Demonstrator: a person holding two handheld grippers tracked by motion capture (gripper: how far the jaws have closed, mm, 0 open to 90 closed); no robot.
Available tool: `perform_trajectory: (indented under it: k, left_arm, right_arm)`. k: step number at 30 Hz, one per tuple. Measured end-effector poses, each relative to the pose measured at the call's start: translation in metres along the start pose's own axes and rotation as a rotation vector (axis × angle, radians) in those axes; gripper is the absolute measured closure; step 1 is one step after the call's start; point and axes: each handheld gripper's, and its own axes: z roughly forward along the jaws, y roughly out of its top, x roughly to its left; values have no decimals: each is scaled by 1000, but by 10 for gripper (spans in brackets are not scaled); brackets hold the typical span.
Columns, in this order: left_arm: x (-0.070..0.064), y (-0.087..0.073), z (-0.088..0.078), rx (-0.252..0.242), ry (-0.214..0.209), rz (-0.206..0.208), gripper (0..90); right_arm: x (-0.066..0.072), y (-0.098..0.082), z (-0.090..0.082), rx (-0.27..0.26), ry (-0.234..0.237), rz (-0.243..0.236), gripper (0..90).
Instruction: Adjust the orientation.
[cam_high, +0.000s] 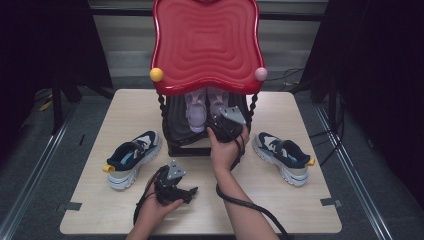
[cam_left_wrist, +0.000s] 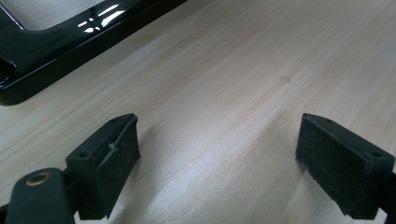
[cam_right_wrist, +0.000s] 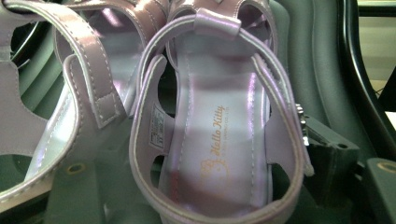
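Two lilac sandals stand side by side on the black lower shelf (cam_high: 175, 127) of a rack with a red wavy top (cam_high: 205, 45). The left sandal (cam_high: 196, 114) and right sandal (cam_high: 217, 102) point away from me. My right gripper (cam_high: 221, 124) reaches in at the right sandal (cam_right_wrist: 215, 140). In the right gripper view the right gripper (cam_right_wrist: 198, 156) has that sandal's heel between its jaws, and the left jaw stands off from the heel wall. My left gripper (cam_high: 189, 192) rests low over the table (cam_left_wrist: 261, 60); in its own view the left gripper (cam_left_wrist: 219, 140) is open and holds nothing.
A navy and white sneaker (cam_high: 132, 157) lies left of the rack, and its mate (cam_high: 282, 157) lies to the right. The rack's glossy black base (cam_left_wrist: 56, 46) is close ahead of the left gripper. A black cable (cam_high: 250, 205) trails from the right hand.
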Motion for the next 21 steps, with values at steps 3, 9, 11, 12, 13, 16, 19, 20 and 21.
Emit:
perform_trajectory:
  k: [3,9,11,12,13,16,19,20,21]
  left_arm:
    - [0,0,0,0,0,0,129]
    - [0,0,0,0,0,0,129]
    - [0,0,0,0,0,0,129]
    - [0,0,0,0,0,0,129]
    - [0,0,0,0,0,-1,129]
    - [0,0,0,0,0,0,129]
    - [0,0,0,0,0,0,129]
    - [0,0,0,0,1,0,129]
    - [0,0,0,0,0,0,129]
  right_arm:
    - [-1,1,-1,10,6,4,242]
    - [-5,0,-3,25,28,-4,214]
    - [-4,-1,-4,30,37,-13,212]
    - [-4,-1,-4,30,37,-13,212]
    - [-5,-2,-6,30,42,-14,213]
    - [-4,-3,-9,29,48,-12,214]
    - [-4,-5,-12,35,49,-17,221]
    - [-4,-5,-13,37,59,-10,224]
    - [-4,-6,-14,40,54,-9,225]
